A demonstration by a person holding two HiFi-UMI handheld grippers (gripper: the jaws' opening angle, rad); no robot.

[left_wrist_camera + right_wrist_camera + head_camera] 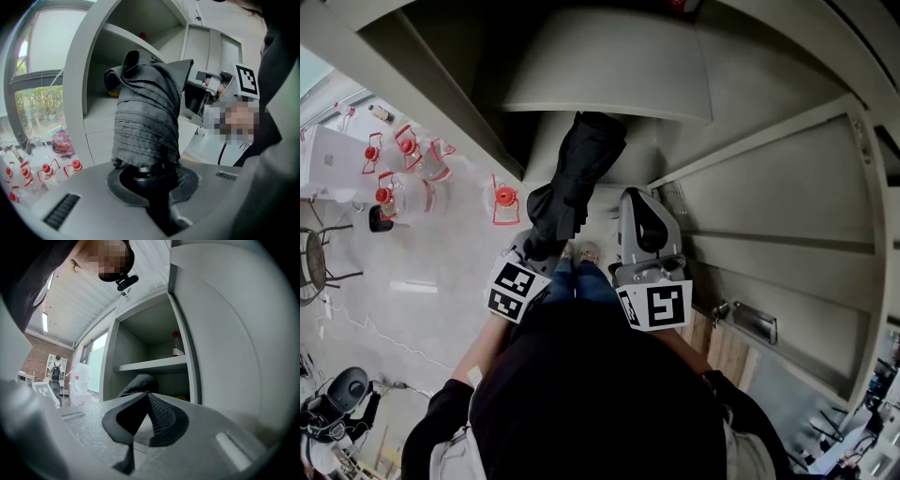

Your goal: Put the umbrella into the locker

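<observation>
The left gripper [150,177] has its 2 jaws clamped on the handle end of the folded black umbrella [147,117]. The umbrella extends straight out from the jaws, its long axis pointing into the open locker [609,80]. The right gripper [147,398], just beside, seems pressed together with nothing between its jaws.

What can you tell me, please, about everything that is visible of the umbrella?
The umbrella is a folded compact one, dark grey to black, its fabric bunched in wrinkled pleats with a loose flap at the far end. The left gripper is shut on its round dark base, and nothing else visibly touches it. It is tilted, with its far end at the mouth of the open locker. Whether it touches the locker cannot be told.
</observation>
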